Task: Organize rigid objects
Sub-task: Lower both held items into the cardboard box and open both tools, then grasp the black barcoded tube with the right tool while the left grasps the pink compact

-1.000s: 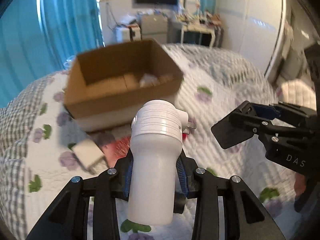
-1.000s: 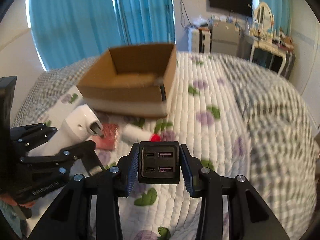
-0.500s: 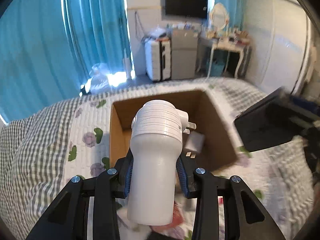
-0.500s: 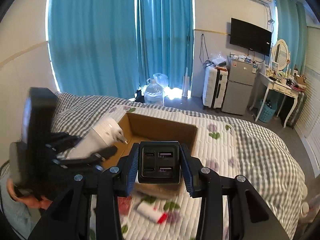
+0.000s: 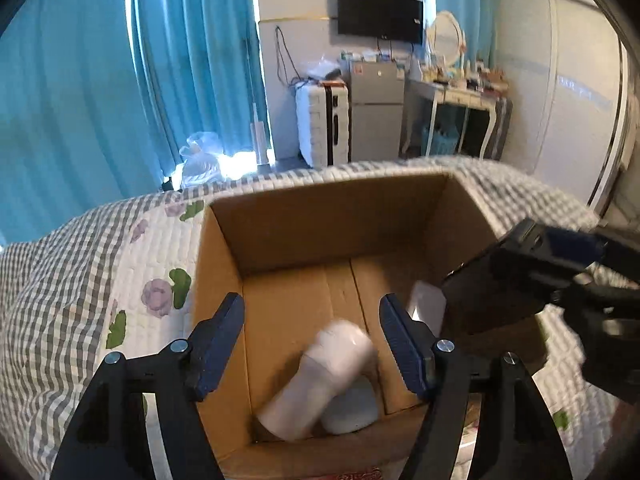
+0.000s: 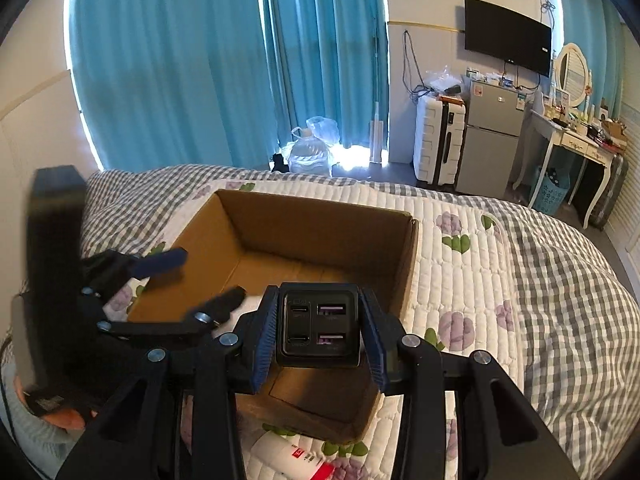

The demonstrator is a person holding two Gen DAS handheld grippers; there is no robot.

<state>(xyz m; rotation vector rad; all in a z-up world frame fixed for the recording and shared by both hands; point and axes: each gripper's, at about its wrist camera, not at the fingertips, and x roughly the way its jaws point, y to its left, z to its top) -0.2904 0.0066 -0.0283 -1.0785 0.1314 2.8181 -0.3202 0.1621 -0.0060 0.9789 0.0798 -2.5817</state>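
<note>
Above the cardboard box (image 5: pixel 336 220), the left gripper (image 5: pixel 312 340) hangs spread with nothing between its fingers; the white device (image 5: pixel 320 380) lies blurred on the box floor. Over the box's near edge, the right gripper (image 6: pixel 318 330) pinches the black USB charger (image 6: pixel 318 326).

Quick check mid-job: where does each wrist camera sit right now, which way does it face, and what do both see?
Left wrist: sits on the left tool, above the box, looking down into it; its open fingers frame the blurred white plug; the right tool shows at right.
Right wrist: sits on the right tool, facing across the box toward the curtains; it is shut on the black charger; the left tool shows at left.
Shared: box, quilt, curtains, TV, and each other's tool.
</note>
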